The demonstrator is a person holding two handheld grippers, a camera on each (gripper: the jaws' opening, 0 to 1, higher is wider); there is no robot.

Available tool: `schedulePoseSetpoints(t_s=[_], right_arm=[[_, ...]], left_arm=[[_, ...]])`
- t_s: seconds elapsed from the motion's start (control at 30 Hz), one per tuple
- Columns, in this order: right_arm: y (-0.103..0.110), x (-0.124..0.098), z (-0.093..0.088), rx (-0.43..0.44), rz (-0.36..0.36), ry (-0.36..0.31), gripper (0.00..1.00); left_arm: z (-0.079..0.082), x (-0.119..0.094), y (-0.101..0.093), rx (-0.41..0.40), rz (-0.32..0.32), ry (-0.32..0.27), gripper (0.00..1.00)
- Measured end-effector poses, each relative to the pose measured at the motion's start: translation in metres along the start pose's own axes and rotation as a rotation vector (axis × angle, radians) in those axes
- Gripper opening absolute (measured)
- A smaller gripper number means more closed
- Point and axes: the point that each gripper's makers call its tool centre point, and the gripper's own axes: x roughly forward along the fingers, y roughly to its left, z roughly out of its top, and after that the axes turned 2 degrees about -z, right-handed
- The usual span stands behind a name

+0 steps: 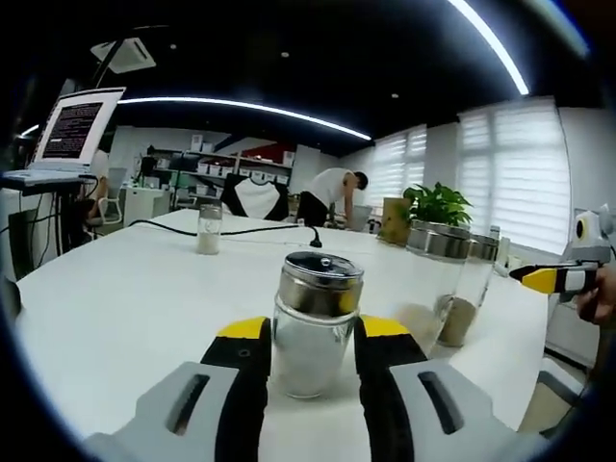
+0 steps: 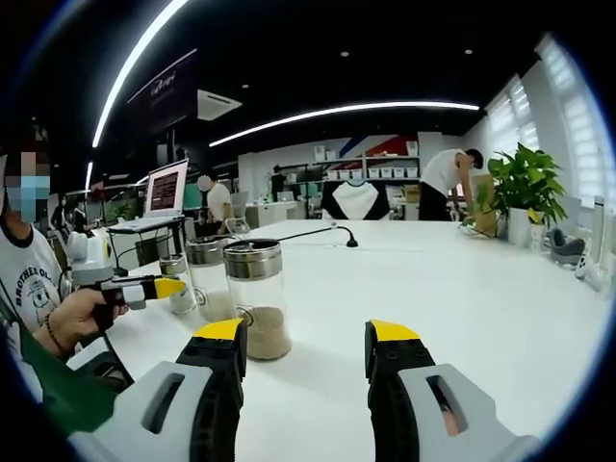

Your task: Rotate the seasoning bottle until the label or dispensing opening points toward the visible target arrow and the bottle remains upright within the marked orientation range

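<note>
In the left gripper view we have the left gripper (image 1: pixel 310 351) down on the white table (image 1: pixel 125 298), its yellow-tipped jaws closed in on either side of the seasoning bottle (image 1: pixel 314 322). The bottle stands upright between them, glass body, shiny metal cap, and both pads look pressed against the glass, so we call that a grip. Past it, to the right, we see another glass jar (image 1: pixel 464 289) with brown seasoning at its base, and a small jar (image 1: pixel 209 229) stands farther back near a black cable (image 1: pixel 231 231). At the right edge the other gripper's yellow tip (image 1: pixel 553 279) pokes in, with a hand behind it.

Over in the right gripper view, the right gripper (image 2: pixel 305 361) hovers with its jaws spread wide apart and nothing between them. Just ahead and left stands a metal-capped jar (image 2: pixel 256 298) with brown powder. A person's hand (image 2: pixel 77 318) holds the left gripper at the left edge. A potted plant (image 2: pixel 525 192) sits far right.
</note>
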Motion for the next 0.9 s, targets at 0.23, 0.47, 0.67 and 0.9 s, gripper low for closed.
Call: schedulePoseSetpoints(t_s=[0.23, 0.47, 0.67, 0.9], right_arm=[[-0.0025, -0.0001, -0.0004, 0.005, -0.004, -0.002, 0.49], [-0.0003, 0.0011, -0.0010, 0.003, 0.001, 0.001, 0.49], [0.0002, 0.0014, -0.0024, 0.003, 0.000, 0.004, 0.49], [0.0010, 0.0026, -0.0029, 0.004, 0.005, 0.004, 0.49]], left_arm=[[-0.0003, -0.0005, 0.0000, 0.032, -0.009, -0.002, 0.35], [-0.0003, -0.0003, 0.0003, 0.038, -0.027, -0.008, 0.35], [-0.0002, -0.0003, 0.0010, 0.046, -0.047, -0.013, 0.34], [-0.0001, -0.0001, 0.0016, 0.050, -0.083, -0.004, 0.34]])
